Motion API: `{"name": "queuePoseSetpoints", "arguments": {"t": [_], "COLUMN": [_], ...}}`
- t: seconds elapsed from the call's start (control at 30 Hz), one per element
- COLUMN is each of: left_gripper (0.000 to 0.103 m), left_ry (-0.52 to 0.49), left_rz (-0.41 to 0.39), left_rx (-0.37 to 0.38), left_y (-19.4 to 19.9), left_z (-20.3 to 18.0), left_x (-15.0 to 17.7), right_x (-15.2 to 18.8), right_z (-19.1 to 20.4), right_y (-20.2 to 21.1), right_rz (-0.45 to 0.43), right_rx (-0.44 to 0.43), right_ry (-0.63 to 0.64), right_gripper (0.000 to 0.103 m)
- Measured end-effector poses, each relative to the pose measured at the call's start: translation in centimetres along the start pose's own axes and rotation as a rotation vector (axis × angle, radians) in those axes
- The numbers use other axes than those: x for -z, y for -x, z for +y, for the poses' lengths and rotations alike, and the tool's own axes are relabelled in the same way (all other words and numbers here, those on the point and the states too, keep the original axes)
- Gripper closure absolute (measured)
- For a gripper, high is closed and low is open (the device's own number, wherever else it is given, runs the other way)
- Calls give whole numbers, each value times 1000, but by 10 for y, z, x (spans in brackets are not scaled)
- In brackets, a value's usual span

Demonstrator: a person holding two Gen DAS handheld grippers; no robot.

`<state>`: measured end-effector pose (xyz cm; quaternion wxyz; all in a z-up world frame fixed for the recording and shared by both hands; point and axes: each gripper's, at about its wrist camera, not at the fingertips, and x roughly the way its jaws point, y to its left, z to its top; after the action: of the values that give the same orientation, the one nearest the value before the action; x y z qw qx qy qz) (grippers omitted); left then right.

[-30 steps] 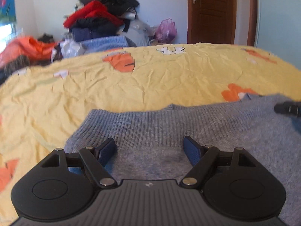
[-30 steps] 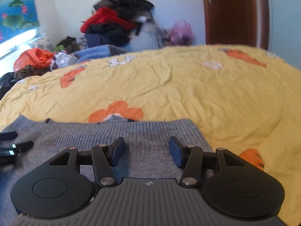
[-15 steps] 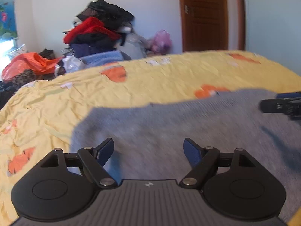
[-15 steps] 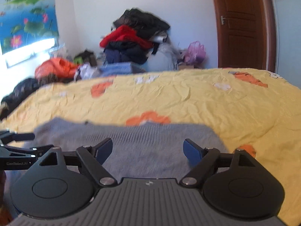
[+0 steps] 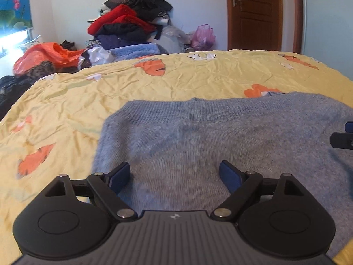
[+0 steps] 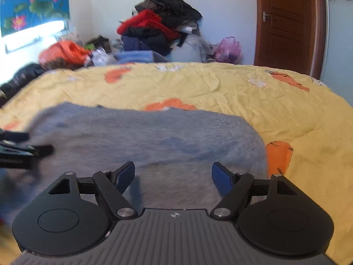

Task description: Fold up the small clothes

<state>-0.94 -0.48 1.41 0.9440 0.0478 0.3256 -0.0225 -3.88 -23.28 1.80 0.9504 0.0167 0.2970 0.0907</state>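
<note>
I saw that both tools had just opened their jaws wider: the left gripper (image 5: 174, 174) and the right gripper (image 6: 173, 174) stood spread above the grey sweater (image 5: 220, 137), with knit under them but nothing pinched. The sweater lay flat on the yellow bedsheet (image 5: 176, 81), its ribbed edge on the far side from me, so I judged that one fold was released and the next one was not yet begun. Compared with one second before, much more of the sweater showed in front of both grippers.
</note>
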Motion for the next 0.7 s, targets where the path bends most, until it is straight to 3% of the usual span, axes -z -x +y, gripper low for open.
{"name": "queuePoseSetpoints", "arguments": {"t": [0.13,0.27,0.3,0.53,0.7], "left_gripper": [15,14,14,12,12], "left_ry": [63,67,63,66,68], "left_rz": [21,33,23,3,2], "left_rx": [33,45,45,48,46], "left_y": [23,23,23,21,20], "left_z": [3,3,3,2,2], "left_x": [13,28,31,33,31], "right_x": [7,21,26,28,29], "right_z": [23,34,32,34,38], "right_y": [24,8,2,-3,-4], "right_rz": [-31,49,66,80,87], "right_rx": [-37,-22,-19,-51,-45], "right_ry": [61,104,92,102,121], "right_gripper": [22,21,16,2,0]}}
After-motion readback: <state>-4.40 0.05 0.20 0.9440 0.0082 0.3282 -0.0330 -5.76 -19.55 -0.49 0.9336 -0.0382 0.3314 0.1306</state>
